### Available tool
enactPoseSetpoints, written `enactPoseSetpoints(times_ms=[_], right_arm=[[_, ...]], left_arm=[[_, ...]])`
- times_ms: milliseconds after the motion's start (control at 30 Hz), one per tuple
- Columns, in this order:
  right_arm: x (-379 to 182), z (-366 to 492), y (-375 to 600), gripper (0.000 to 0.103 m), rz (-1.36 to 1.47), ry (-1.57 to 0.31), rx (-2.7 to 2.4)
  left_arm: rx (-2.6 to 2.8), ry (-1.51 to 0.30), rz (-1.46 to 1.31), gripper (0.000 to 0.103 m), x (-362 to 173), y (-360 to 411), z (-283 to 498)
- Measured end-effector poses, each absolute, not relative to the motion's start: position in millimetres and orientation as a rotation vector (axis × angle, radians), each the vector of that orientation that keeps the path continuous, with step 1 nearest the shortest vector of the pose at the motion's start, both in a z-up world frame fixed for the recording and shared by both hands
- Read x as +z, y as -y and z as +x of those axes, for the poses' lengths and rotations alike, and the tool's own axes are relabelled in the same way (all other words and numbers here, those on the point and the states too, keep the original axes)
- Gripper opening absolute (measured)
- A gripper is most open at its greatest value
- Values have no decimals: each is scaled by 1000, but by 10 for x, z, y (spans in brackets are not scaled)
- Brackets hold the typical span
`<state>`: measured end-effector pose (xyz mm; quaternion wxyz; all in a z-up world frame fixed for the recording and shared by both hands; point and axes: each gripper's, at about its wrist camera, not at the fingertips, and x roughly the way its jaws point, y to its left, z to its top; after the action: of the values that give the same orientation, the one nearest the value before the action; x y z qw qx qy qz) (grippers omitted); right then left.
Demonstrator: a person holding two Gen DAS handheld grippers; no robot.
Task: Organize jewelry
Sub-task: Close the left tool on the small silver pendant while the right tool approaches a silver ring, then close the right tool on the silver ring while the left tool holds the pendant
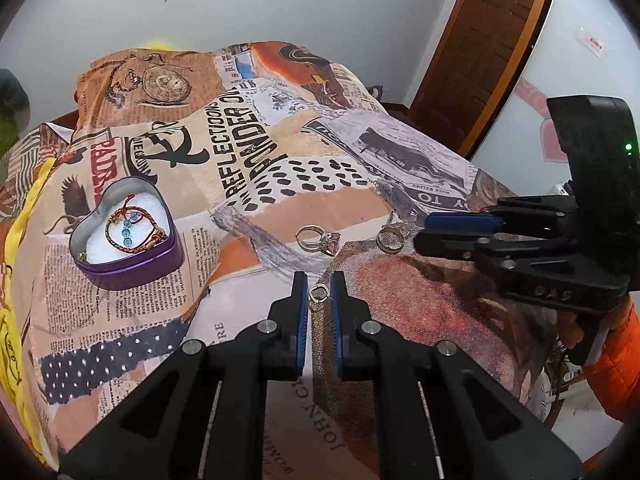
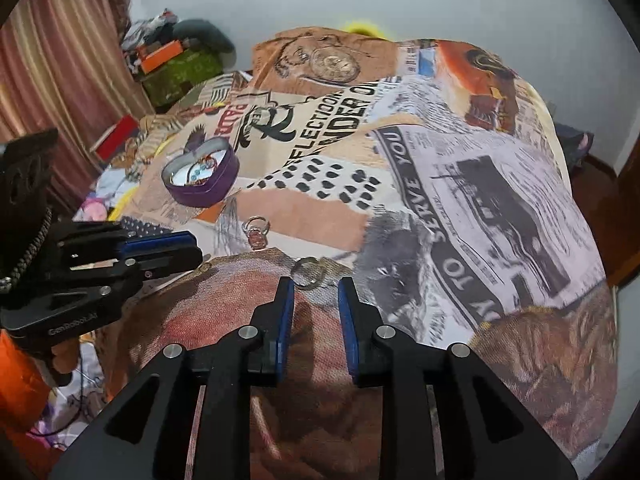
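Observation:
A purple heart-shaped tin (image 1: 124,260) sits on the printed bedspread at the left, with a braided bracelet and blue beads (image 1: 132,228) inside; it also shows in the right wrist view (image 2: 202,192). My left gripper (image 1: 319,286) is open, its fingers on either side of a small squarish ring (image 1: 319,294) lying on the cloth. A silver ring with a pink stone (image 1: 320,238) lies beyond it, also visible in the right wrist view (image 2: 256,230). My right gripper (image 2: 316,284) is open, just short of a plain band ring (image 2: 307,272), which the left view shows too (image 1: 389,239).
The printed bedspread (image 1: 260,152) covers a rounded bed. Boxes and clothes are piled by a curtain at the far left (image 2: 168,64). A brown wooden door (image 1: 492,40) stands at the far right.

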<state>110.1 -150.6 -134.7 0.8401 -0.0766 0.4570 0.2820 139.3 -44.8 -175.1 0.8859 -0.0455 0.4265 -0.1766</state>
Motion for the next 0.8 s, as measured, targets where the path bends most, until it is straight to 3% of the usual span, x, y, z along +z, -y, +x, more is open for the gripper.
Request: enactPoseSetpoints(times_ms=[800], right_arm=[[-1430,1281,1411,19,-210,-957,544]], left_arm=[[-360,-901,-107,9,-1820,396,1413]])
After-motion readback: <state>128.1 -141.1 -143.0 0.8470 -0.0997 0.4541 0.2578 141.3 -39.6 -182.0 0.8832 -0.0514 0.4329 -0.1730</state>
